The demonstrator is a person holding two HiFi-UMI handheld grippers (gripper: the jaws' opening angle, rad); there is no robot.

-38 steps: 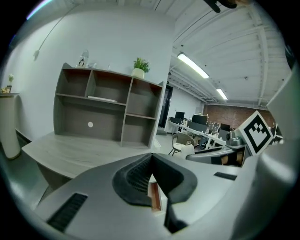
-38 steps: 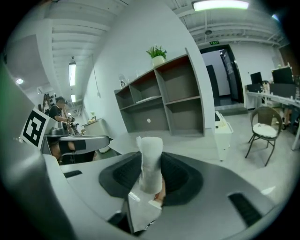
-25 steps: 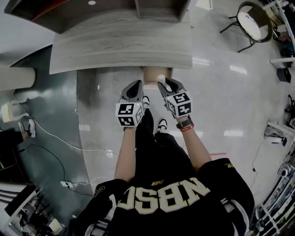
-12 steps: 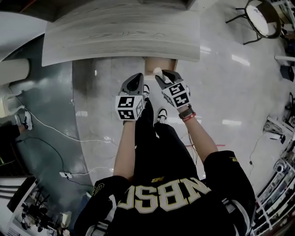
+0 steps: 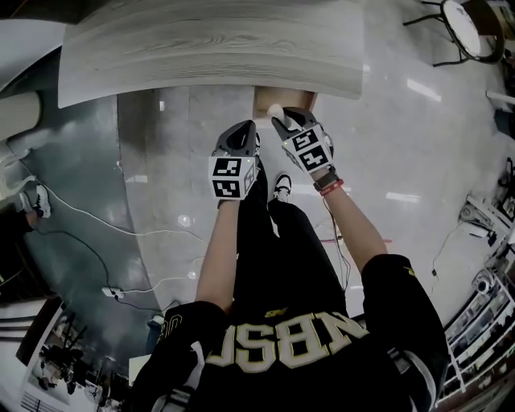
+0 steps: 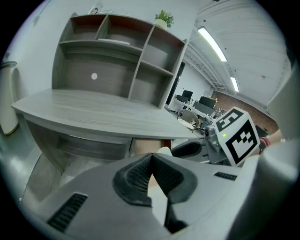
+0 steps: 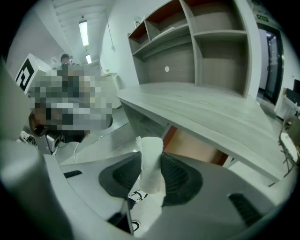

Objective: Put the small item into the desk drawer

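My right gripper (image 5: 279, 117) is shut on a small white folded item (image 5: 276, 110), held upright between the pads (image 7: 176, 176); the item (image 7: 150, 161) sticks out above them. It hangs just in front of the open drawer (image 5: 286, 103), a tan box under the grey wooden desk top (image 5: 209, 48). The drawer's (image 7: 197, 146) inside shows past the item. My left gripper (image 5: 244, 129) hangs beside it to the left, shut and empty, its jaws (image 6: 150, 160) meeting at the tips. The left gripper view shows the right gripper (image 6: 197, 149) and the item (image 6: 164, 151) at the drawer (image 6: 147, 145).
A shelf unit (image 6: 117, 61) stands on the desk's back. The person's legs and shoes (image 5: 282, 187) are below the grippers. White cables (image 5: 88, 233) trail on the floor at left, a chair (image 5: 467, 24) stands far right.
The head view has shifted, so the desk sits higher in frame. Both grippers stay in front of the drawer, a little closer together. The right one keeps hold of the white item.
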